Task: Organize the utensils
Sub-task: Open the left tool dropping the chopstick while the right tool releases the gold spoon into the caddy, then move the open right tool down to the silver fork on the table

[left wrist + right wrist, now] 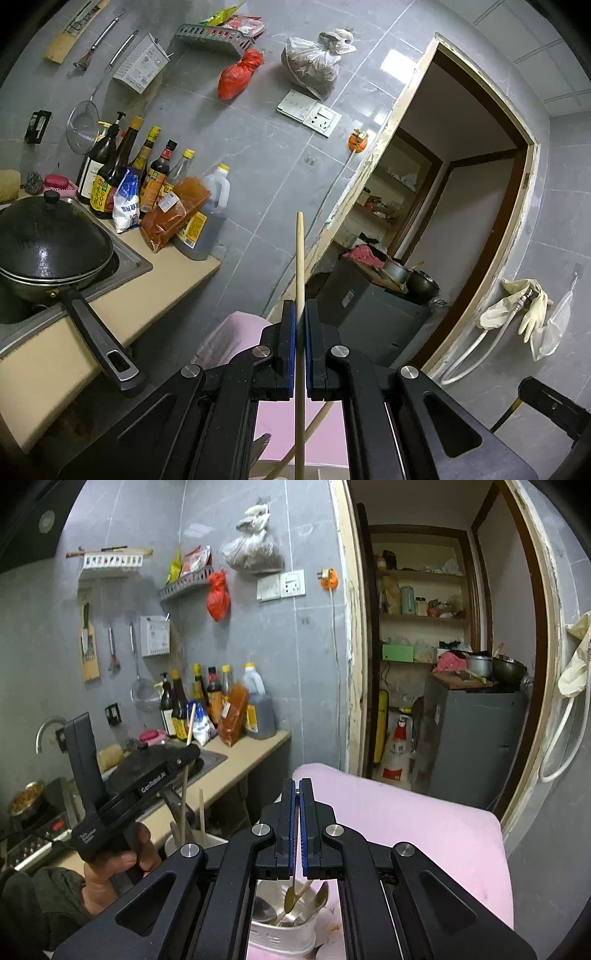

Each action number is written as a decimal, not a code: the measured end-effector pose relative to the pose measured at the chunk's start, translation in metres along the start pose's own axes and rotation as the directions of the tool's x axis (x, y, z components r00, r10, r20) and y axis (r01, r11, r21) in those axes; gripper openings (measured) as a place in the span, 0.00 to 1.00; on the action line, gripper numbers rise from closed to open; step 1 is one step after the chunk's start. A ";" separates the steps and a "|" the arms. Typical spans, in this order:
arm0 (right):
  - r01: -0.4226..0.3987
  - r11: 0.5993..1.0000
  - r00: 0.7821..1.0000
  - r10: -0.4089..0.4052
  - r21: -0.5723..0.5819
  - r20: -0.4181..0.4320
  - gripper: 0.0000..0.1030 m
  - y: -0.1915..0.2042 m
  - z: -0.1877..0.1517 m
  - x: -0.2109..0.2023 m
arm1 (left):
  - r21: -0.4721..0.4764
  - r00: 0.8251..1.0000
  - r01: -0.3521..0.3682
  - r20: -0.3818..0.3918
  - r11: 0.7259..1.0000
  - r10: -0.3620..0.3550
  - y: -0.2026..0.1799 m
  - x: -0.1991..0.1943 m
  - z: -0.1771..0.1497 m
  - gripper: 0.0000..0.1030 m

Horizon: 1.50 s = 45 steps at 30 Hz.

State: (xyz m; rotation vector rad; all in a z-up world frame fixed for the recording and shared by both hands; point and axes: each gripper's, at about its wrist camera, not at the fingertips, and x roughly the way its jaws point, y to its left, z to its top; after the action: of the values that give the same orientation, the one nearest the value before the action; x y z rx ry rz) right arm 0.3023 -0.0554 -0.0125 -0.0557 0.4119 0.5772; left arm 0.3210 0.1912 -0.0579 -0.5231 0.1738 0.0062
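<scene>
A home kitchen: wok (pixel 48 251), sauce bottles (pixel 122 177), sink (pixel 129 258), tiled wall (pixel 266 155).

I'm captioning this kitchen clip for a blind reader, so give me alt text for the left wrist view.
The left claw is shut on a wooden chopstick that points up and forward past its tips. To the left, a lidded black wok sits by a cluster of sauce bottles on a beige counter against a grey tiled wall; an open doorway lies to the right.
</scene>
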 end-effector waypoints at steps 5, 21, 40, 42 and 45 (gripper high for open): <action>0.008 1.000 1.000 -0.008 -0.004 -0.008 0.00 0.004 -0.007 0.005 | 0.034 1.000 -0.003 0.023 0.999 0.002 0.001 -0.004 -0.015 0.02; -0.043 0.992 0.999 0.041 0.121 0.016 0.18 -0.005 -0.017 -0.001 | 0.238 0.999 0.006 -0.040 0.971 0.004 -0.011 -0.024 -0.033 0.02; -0.016 0.987 0.998 0.005 0.162 0.068 0.49 -0.024 -0.020 -0.036 | 0.253 0.990 0.034 -0.141 0.967 0.002 -0.027 -0.046 -0.031 0.33; 0.000 0.985 0.997 -0.013 0.171 0.073 0.51 -0.030 -0.021 -0.042 | 0.257 0.989 0.028 -0.146 0.966 0.011 -0.031 -0.051 -0.028 0.34; 0.024 0.982 0.996 -0.040 0.188 0.085 0.64 -0.038 -0.023 -0.052 | 0.277 0.989 0.017 -0.144 0.961 0.024 -0.038 -0.060 -0.024 0.42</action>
State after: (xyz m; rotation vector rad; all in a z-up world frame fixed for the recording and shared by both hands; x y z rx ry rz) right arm 0.2751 -0.1183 -0.0159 0.1426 0.3772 0.5050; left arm 0.2601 0.1486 -0.0500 -0.2421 0.3142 -0.0531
